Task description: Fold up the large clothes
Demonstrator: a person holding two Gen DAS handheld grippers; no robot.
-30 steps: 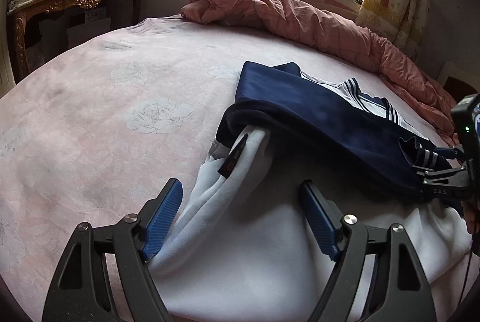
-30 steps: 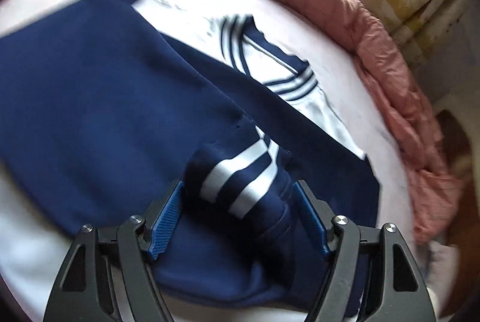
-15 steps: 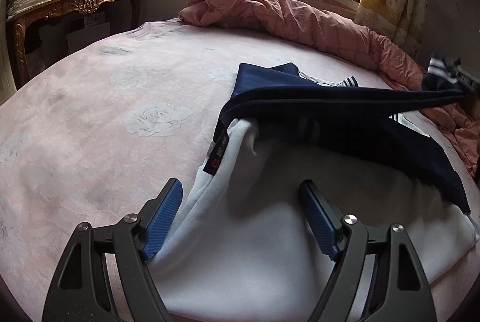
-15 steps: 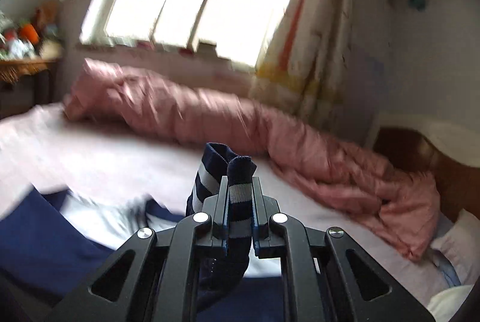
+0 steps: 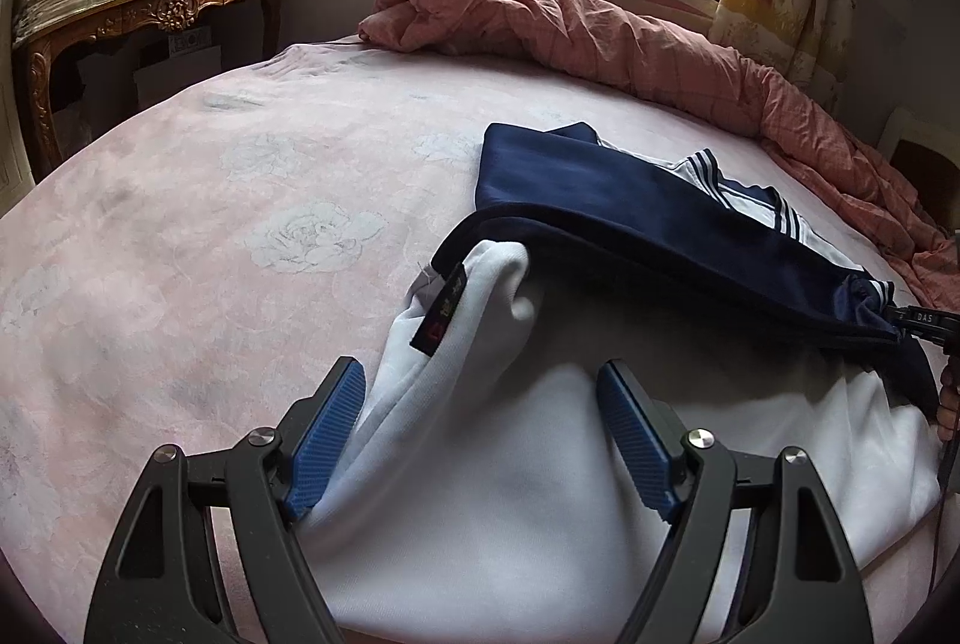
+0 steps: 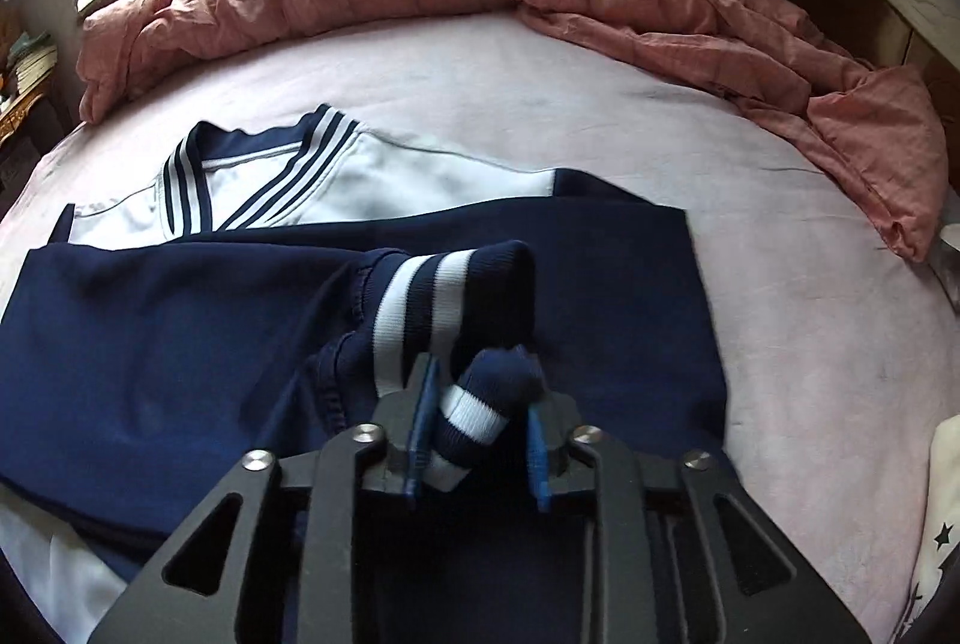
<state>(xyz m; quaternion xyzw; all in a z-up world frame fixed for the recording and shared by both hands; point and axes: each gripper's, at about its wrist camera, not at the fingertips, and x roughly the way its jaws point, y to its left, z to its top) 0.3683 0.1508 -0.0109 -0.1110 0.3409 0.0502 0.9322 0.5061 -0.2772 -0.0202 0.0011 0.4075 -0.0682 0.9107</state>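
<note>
A navy and white jacket (image 5: 660,224) lies on the pink bed sheet (image 5: 240,224), its striped collar (image 6: 252,176) toward the quilt. My left gripper (image 5: 480,368) stands open, low over the white hem, and the cloth bulges up between its blue pads (image 5: 330,428). The navy sleeve lies across the jacket body (image 6: 180,332). Its striped cuff (image 6: 444,296) is bunched between the pads of my right gripper (image 6: 480,392). Those jaws are opening, with the pads still against the cuff. In the left wrist view the right gripper (image 5: 918,320) shows at the right edge, holding the cuff.
A crumpled pink quilt (image 5: 600,26) runs along the far side of the bed and down the right (image 6: 840,104). A carved wooden table (image 5: 150,8) stacked with papers stands at the far left. A person's fingers (image 5: 948,404) show at the right edge.
The right gripper shut on the striped cuff, lifted it out toward the right, then brought it back down over the jacket, rolling as it went. Its jaws have parted a little. The left gripper stayed put.
</note>
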